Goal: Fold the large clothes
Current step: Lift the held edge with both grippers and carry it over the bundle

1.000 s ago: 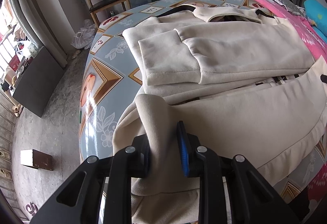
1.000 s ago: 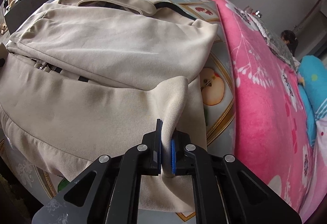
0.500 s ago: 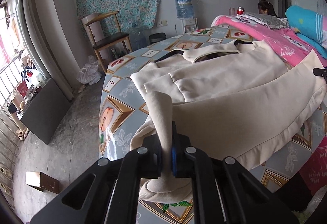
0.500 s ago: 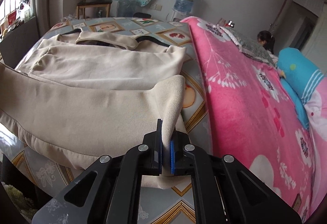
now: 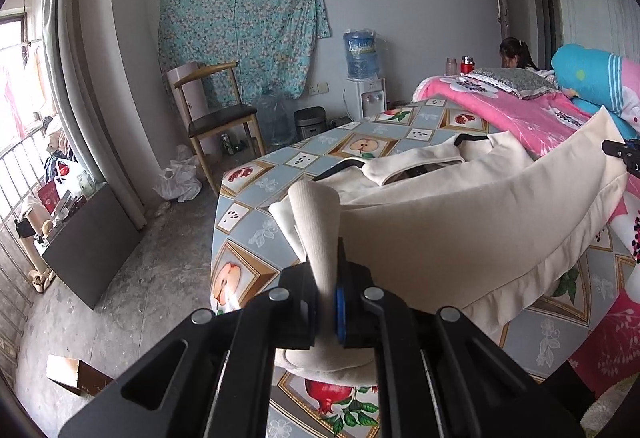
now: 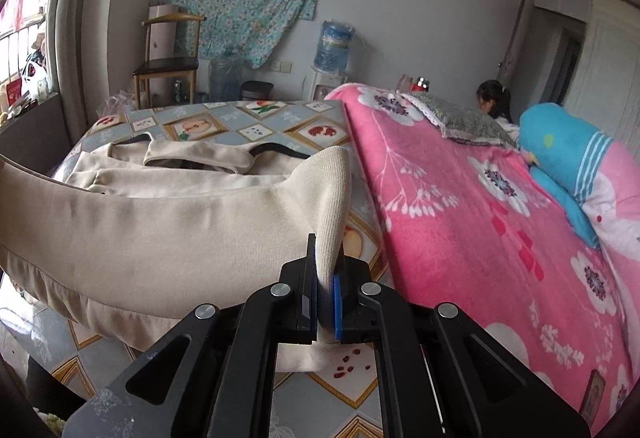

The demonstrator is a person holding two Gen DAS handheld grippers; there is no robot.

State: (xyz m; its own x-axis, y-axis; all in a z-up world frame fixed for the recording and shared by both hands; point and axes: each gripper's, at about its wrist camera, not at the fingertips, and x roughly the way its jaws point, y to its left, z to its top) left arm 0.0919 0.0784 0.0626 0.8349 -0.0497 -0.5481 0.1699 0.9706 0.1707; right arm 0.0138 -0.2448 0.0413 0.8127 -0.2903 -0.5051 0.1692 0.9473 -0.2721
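Observation:
A large cream garment [image 5: 460, 234] lies on the table with the fruit-patterned cloth [image 5: 248, 214], collar end at the far side. Its near hem is lifted off the table and hangs stretched between both grippers. My left gripper [image 5: 326, 302] is shut on the hem's left corner, whose ribbed fabric stands up between the pads. My right gripper [image 6: 326, 294] is shut on the garment [image 6: 168, 234] at the hem's right corner. The right gripper's tip [image 5: 624, 152] shows at the right edge of the left wrist view. The lifted hem hides the garment's middle.
A pink flowered blanket [image 6: 460, 206] with a blue pillow [image 6: 568, 166] lies right of the table [image 6: 280, 126]. A person [image 6: 494, 100] sits beyond it. A wooden chair [image 5: 216, 118], water dispenser [image 5: 362, 78], dark board [image 5: 88, 234] and small box [image 5: 76, 378] stand on the floor at left.
My left gripper closed on the hem's left corner. Both grippers then rose together, lifting the near hem off the table, and tilted up so more of the room shows.

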